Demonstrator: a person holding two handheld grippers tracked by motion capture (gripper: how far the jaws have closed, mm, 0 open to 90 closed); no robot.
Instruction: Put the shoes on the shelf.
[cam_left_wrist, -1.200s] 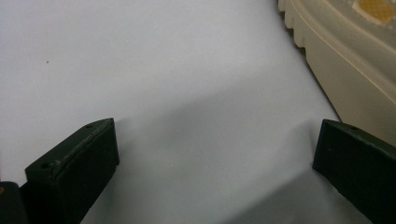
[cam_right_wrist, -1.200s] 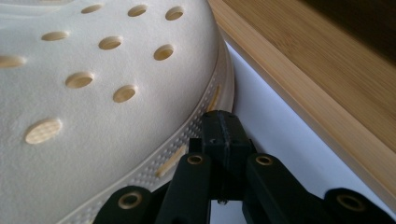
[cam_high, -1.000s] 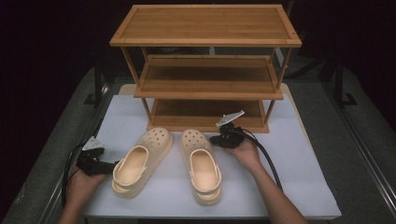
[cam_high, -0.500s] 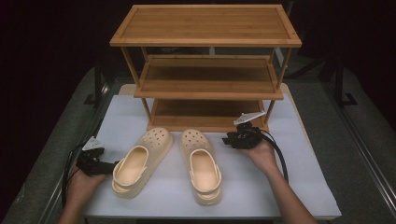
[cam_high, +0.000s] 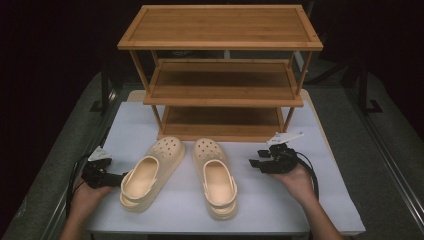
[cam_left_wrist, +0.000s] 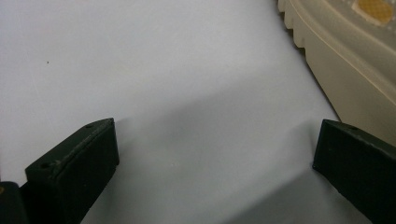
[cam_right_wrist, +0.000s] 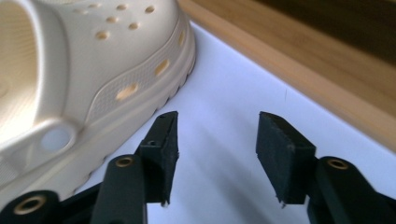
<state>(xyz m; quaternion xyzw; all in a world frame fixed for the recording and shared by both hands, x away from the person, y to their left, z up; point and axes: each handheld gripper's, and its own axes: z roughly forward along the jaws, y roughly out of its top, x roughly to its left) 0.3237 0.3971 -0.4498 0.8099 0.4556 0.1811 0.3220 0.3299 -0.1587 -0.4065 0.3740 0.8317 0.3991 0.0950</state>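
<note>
Two cream clogs lie on the white mat in front of a wooden rack (cam_high: 220, 75). The left clog (cam_high: 150, 172) points up and to the right; the right clog (cam_high: 215, 175) lies straight. My left gripper (cam_high: 114, 178) rests at the left clog's heel, open, with bare mat between its jaws; the clog's sole (cam_left_wrist: 345, 56) passes its right jaw. My right gripper (cam_high: 256, 163) hovers apart from the right clog's right side. Its jaws have just been opening and nothing is between them. The right clog's side (cam_right_wrist: 93, 79) lies left of my right gripper (cam_right_wrist: 217, 154).
The three-tier wooden rack stands at the back of the white mat (cam_high: 280, 200), its bottom shelf edge (cam_right_wrist: 299, 70) close behind the clogs. Dark floor surrounds the table. A cable trails from each gripper.
My right gripper has pulled away to the right from the right clog and its jaws have opened. The left gripper and both clogs have stayed in place.
</note>
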